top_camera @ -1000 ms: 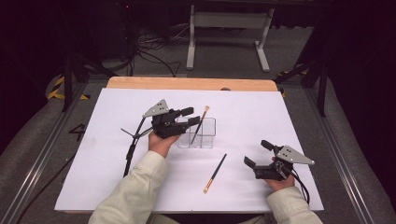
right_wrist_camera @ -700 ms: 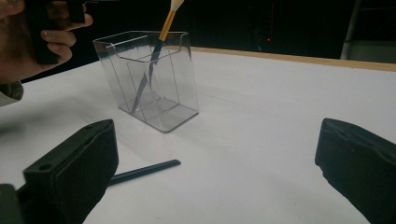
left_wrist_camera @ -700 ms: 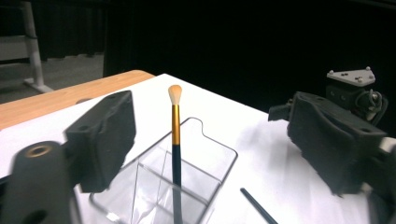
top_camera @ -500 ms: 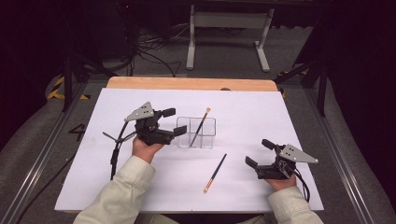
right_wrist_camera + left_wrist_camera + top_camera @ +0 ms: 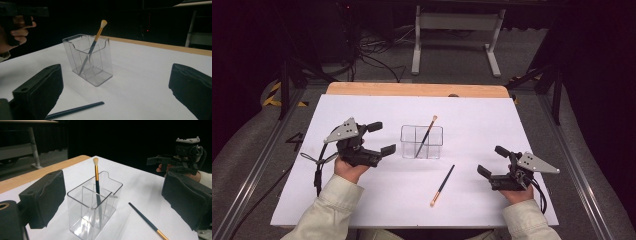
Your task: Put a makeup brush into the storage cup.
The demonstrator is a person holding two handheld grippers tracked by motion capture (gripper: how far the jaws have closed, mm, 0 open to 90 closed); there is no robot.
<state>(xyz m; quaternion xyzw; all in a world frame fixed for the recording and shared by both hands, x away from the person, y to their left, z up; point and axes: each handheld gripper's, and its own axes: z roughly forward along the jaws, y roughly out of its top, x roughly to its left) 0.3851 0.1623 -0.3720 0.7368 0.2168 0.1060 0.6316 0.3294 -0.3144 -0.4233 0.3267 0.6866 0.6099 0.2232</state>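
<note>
One brush was already stood, leaning, in the clear holder near the middle of the table. The left gripper, whose jaws had just been opening, was held wide and empty beside the holder. The second brush lay flat toward the near edge, between holder and right gripper, also open and empty. Picking that brush up was judged the next step, calling for a low, square approach.

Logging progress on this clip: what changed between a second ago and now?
The left gripper has drawn back leftward from the clear holder; its jaws have just been opening, empty, leaving one brush standing in the holder. The right gripper, open, and the second brush lying on the table stayed put.
</note>
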